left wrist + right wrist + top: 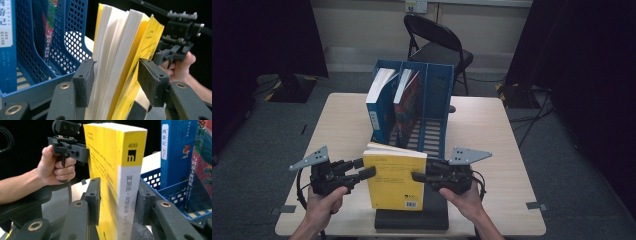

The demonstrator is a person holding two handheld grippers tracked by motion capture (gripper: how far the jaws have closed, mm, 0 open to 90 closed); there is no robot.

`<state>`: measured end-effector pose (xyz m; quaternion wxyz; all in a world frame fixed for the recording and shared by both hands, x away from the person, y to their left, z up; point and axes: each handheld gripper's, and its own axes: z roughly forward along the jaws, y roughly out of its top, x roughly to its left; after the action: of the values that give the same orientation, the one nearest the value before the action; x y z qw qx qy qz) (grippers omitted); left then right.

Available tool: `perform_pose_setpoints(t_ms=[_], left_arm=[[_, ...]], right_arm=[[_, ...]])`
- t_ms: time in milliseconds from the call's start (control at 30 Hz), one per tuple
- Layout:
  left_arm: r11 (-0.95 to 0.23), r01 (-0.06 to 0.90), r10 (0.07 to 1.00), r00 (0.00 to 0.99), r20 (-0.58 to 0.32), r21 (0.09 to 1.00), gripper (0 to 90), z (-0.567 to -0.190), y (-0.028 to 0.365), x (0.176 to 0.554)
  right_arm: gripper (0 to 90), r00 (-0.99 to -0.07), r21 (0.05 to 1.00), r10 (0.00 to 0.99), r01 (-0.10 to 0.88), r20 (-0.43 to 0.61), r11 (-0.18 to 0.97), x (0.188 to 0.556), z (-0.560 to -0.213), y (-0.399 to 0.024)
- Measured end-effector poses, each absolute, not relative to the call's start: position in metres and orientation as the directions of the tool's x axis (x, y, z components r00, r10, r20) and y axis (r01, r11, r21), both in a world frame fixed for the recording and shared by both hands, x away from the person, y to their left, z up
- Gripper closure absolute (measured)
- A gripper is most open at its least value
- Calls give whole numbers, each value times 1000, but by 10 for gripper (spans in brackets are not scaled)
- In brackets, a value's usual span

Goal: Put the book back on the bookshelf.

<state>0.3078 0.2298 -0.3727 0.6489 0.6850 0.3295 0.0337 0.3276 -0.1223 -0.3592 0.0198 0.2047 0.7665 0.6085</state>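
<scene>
I have the thick yellow paperback book (395, 180) upright at lower centre, before the blue perforated plastic file rack (439, 107); right gripper (418, 176) clamps its spine, left gripper (368, 168) released, jaws straddling the page edge. Next, I judge, calls for lifting it into the rack's empty right slot.

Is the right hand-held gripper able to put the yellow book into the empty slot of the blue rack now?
Probably yes: the slot stands open just behind the yellow book, with nothing between them.
</scene>
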Motion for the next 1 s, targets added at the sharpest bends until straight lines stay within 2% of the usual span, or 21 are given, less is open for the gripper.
perform_pose_setpoints(t_ms=[200,233,333,600,667,800,867,1000], left_arm=[[85,378,498,785,-368,922,482,-367,235,303],[89,371,469,803,-367,924,499,-365,236,302],[80,361,466,811,-355,929,475,-362,232,302],[34,325,434,847,-307,945,517,-358,227,291],[43,314,437,848,-301,948,494,-356,229,287],[100,313,416,849,-325,945,471,-347,235,288],[106,290,441,844,-306,951,468,-346,238,289],[112,321,461,821,-335,940,472,-354,243,295]], right_arm=[[612,-919,939,336,282,206,195,325,-362,-120],[608,-917,939,344,281,202,197,325,-362,-120],[602,-917,939,344,280,201,199,326,-362,-119],[599,-909,938,369,283,195,200,327,-362,-118],[601,-906,937,376,283,193,203,328,-362,-117],[634,-907,937,376,281,189,206,327,-362,-117],[657,-910,938,371,274,183,210,326,-362,-118],[699,-917,941,359,264,176,213,324,-362,-119]])
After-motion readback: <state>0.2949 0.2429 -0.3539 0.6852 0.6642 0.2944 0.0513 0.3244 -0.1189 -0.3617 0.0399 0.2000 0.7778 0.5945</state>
